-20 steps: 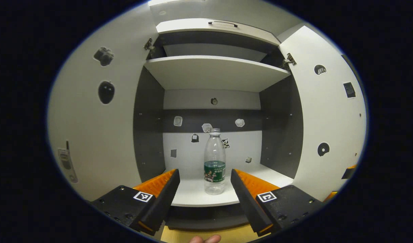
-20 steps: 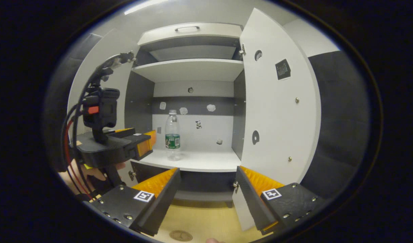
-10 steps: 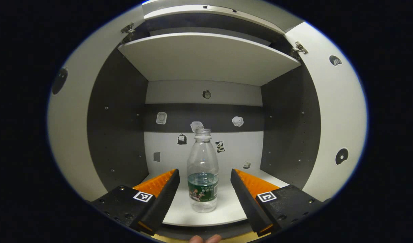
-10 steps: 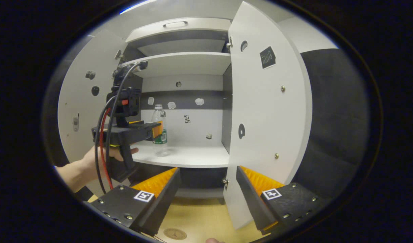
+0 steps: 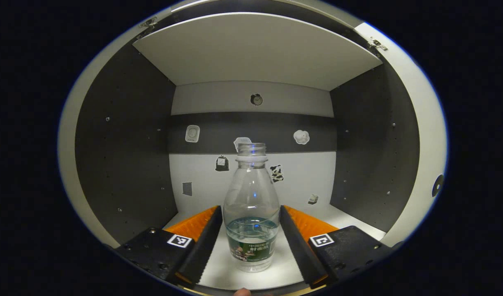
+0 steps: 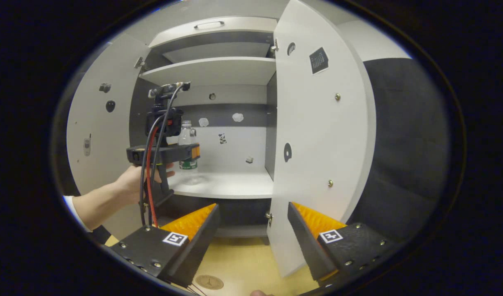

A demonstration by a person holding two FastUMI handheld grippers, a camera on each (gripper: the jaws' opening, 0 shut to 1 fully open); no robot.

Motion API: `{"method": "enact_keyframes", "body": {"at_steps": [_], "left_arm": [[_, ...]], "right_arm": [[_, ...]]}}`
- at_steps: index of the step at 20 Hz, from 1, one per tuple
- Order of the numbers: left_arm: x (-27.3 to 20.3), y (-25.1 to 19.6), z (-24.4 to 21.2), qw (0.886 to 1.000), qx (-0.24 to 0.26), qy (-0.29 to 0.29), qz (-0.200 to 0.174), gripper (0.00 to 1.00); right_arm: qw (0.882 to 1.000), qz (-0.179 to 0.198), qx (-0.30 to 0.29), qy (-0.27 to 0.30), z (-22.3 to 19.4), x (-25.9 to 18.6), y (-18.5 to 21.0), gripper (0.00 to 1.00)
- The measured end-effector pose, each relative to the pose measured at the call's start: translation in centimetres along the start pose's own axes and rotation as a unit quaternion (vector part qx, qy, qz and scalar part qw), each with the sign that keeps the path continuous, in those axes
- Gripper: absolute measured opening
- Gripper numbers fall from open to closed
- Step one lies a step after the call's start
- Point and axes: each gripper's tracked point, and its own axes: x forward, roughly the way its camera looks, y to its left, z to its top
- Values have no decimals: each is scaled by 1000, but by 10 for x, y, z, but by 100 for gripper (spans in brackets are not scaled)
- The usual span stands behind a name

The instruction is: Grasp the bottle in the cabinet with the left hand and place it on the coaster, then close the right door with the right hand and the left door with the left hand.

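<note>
Straddling jaws: the left gripper (image 5: 251,230) was spread wide, one finger on each side of the bottle (image 5: 251,213), neither visibly pressing it.
Bottle: stood upright, capless, near the front edge of the lower shelf (image 5: 276,271) in the cabinet (image 5: 124,156).
Right gripper (image 6: 251,230): released, holding nothing, out in front of the cabinet.
Right door (image 6: 317,135): swung open, just ahead of its jaws.
Left door (image 6: 99,135): open.
Coaster (image 6: 209,282): lay on the wooden tabletop (image 6: 247,267), by its near edge.

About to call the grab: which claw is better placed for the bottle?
Left. The left claw is open with the bottle between its fingers; the right claw hangs outside the cabinet by the right door.
</note>
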Motion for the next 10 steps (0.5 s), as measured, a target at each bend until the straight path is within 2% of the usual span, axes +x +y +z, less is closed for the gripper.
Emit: {"method": "enact_keyframes", "body": {"at_steps": [1, 2, 10], "left_arm": [[0, -1, -1, 1000, -1, 0, -3, 83], [-2, -2, 0, 1000, -4, 1, -4, 82], [-57, -6, 25, 999, -8, -25, -20, 82]], "right_arm": [[1000, -1, 2, 1, -1, 0, -1, 100], [1000, -2, 2, 4, -3, -1, -3, 100], [1000, 6, 10, 7, -11, -12, -3, 100]]}}
